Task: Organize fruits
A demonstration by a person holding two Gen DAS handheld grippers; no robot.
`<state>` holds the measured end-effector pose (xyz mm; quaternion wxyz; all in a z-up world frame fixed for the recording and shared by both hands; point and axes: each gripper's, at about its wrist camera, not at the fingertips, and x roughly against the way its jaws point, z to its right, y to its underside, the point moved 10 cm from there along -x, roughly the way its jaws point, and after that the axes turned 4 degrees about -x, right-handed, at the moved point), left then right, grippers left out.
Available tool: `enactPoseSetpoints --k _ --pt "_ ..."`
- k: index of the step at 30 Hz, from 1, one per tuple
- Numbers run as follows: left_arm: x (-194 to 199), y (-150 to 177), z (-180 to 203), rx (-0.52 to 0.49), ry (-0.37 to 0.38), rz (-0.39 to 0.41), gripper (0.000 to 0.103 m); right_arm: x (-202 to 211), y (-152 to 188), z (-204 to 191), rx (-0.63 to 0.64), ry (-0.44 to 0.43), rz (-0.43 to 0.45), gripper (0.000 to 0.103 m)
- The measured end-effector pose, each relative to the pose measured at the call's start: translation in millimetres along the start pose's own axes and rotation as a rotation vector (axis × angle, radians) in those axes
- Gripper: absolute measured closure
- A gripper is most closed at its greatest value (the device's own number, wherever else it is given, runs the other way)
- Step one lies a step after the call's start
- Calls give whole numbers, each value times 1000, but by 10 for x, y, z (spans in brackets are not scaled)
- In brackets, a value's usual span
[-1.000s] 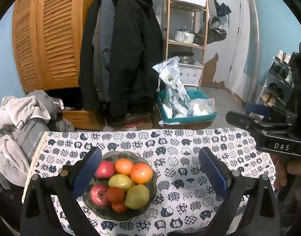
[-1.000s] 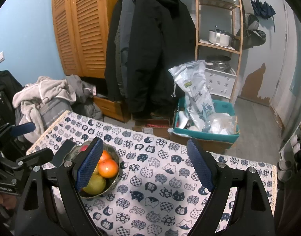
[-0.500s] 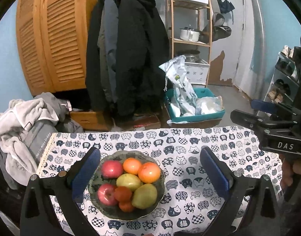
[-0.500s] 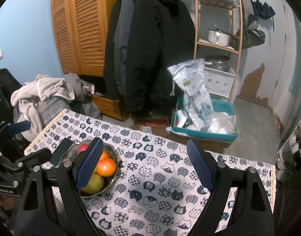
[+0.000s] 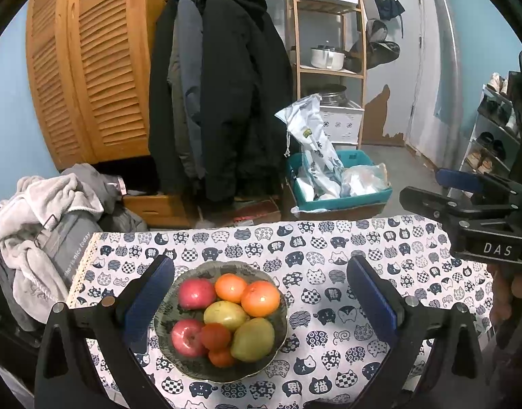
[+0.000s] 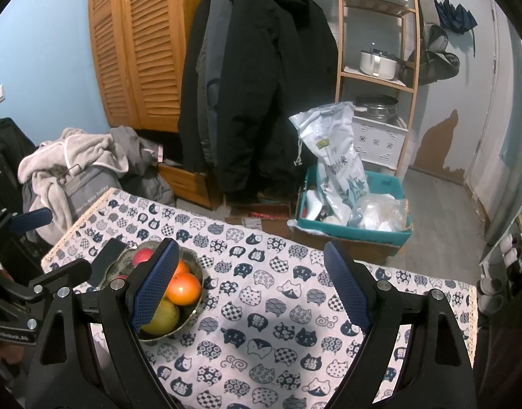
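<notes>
While the bowl of fruit (image 5: 223,320) sits on the cat-print surface (image 5: 329,259) below the left claw (image 5: 261,300), both claws gape empty; the right claw (image 6: 250,286) hovers just right of it.

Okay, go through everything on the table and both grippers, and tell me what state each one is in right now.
Bowl: upright on the tablecloth, full of fruit.
Fruit: all piled in the bowl, none on the cloth.
Tablecloth: spread flat.
Left gripper: open, holding nothing, bowl showing between its fingers.
Right gripper: open, holding nothing, over bare cloth beside the bowl.
</notes>
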<state>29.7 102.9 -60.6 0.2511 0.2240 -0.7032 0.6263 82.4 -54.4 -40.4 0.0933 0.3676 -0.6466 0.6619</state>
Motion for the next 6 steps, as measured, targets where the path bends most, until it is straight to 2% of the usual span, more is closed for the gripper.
enactPoseSetpoints --k 6 --pt "-2 -3 4 -4 -3 2 1 -4 -8 -8 1 -1 0 17"
